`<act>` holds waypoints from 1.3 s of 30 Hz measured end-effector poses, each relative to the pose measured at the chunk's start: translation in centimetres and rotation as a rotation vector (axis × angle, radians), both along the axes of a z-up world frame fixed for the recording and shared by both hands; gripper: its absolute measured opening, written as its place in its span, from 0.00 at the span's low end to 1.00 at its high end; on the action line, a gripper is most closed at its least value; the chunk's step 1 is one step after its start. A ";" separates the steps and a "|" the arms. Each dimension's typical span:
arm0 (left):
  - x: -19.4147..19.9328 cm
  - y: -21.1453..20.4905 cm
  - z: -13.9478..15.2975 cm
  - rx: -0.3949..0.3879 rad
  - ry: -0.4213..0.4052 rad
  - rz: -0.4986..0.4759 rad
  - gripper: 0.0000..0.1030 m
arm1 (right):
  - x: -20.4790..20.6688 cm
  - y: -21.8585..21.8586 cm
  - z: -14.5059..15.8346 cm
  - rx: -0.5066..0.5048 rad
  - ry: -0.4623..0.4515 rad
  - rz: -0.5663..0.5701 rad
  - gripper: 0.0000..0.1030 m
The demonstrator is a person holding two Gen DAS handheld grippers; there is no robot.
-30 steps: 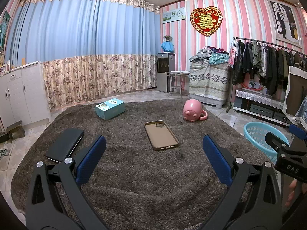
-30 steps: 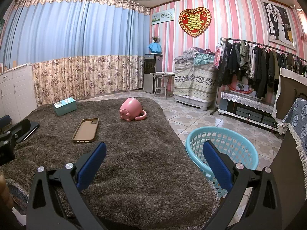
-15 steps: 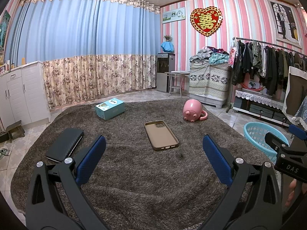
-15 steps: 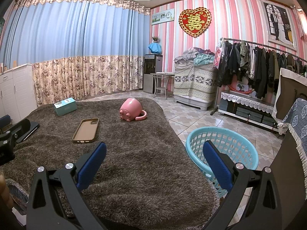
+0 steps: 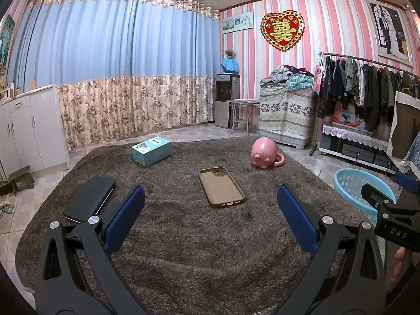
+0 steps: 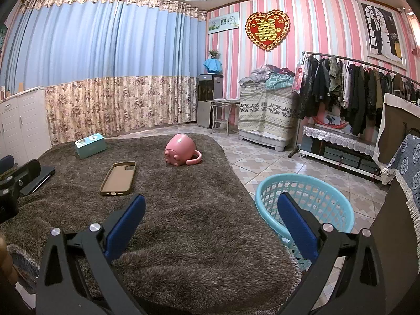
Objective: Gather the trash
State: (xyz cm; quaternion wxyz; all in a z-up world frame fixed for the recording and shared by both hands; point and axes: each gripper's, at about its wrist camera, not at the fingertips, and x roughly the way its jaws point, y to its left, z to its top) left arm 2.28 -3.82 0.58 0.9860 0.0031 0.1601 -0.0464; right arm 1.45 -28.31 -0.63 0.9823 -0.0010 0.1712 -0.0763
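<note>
Left wrist view: the left gripper (image 5: pixel 210 210) hangs above the shaggy grey-brown rug (image 5: pixel 197 249), fingers spread wide, nothing between the blue pads (image 5: pixel 123 220). The brown phone case (image 5: pixel 221 187) lies flat, inner side up, just ahead and between the finger lines, apart from both. The black flat case (image 5: pixel 89 199) lies on the rug partly behind the left finger. The teal box (image 5: pixel 151 150) sits farther back on the left; the pink mug (image 5: pixel 264 153) lies tipped over farther back on the right. The blue basket (image 5: pixel 359 189) stands off the rug's right edge, partly hidden by the right gripper's body.

Right wrist view: the right gripper (image 6: pixel 210 210) is also spread wide and empty, over the rug's near right end. The basket (image 6: pixel 304 204) stands on the tiled floor (image 6: pixel 275 165) touching the rug's edge, just behind the right finger. The phone case (image 6: pixel 119 178) lies ahead to the left, the mug (image 6: pixel 181 153) beyond it, the teal box (image 6: pixel 90 145) at the far left.

Against the earlier frames, nothing has shifted: both grippers and every item match their positions of a second ago.
</note>
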 end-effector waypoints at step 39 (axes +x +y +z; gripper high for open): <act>0.2 0.5 0.2 0.014 -0.024 0.011 0.95 | 0.0 0.1 0.0 0.000 -0.001 0.001 0.96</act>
